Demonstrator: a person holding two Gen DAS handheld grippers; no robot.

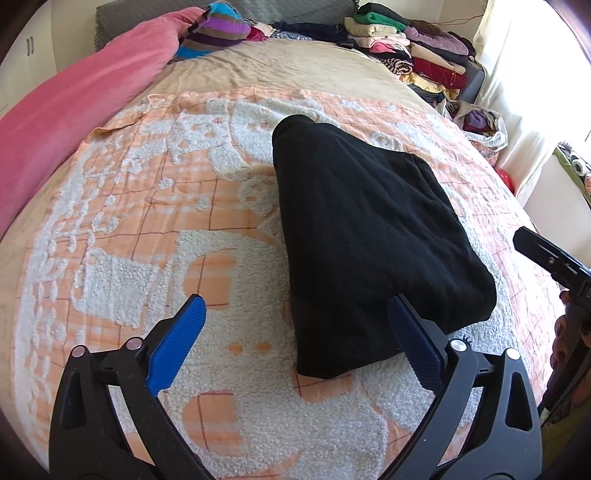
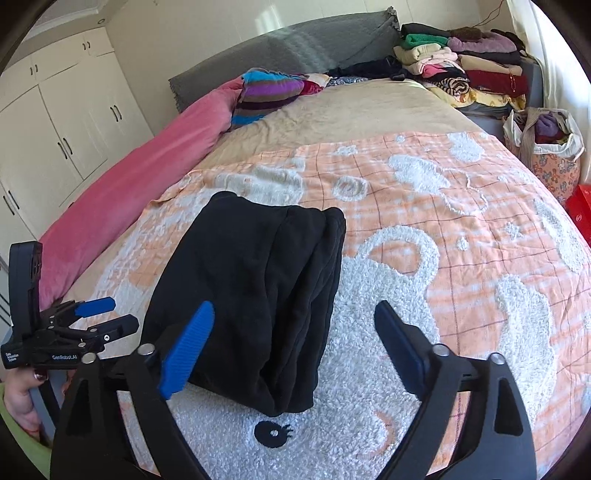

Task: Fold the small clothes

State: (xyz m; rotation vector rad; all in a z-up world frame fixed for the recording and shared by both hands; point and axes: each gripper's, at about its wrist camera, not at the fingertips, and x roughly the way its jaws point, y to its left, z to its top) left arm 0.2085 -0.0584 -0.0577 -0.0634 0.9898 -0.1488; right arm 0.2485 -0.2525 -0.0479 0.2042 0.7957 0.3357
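1. Garment status: one folded black fleece garment (image 1: 369, 236) lies flat on the orange-and-white checked terry blanket (image 1: 129, 229) that covers the bed. Its stacked layers show along the edge at 3 o'clock in the right wrist view, so the fold appears complete or nearly so.
2. Left gripper (image 1: 295, 332): the blue-padded jaws stand wide apart and grip nothing. The near end of the garment lies between and beneath them; whether the pad at 4 o'clock brushes the cloth cannot be told.
3. Right gripper (image 2: 295, 339): the jaws stand wide apart and hold nothing. The pad at 7 o'clock overlaps the garment's near end; the other pad is over bare blanket.
4. Reason for placement: both tools are spread over the near end, which suggests the cloth has been let go to rest in its folded shape.
5. Count, task items: one garment on the blanket; two grippers, each with two fingers.
6. Count, surroundings: one pink quilt (image 1: 74, 103) at 10 o'clock in the left wrist view, one striped knitted item (image 1: 218, 31) at 12 o'clock, one pile of folded clothes (image 1: 417, 48) at 1 o'clock and one floral bag of clothes (image 2: 546, 147) at 2 o'clock in the right wrist view.
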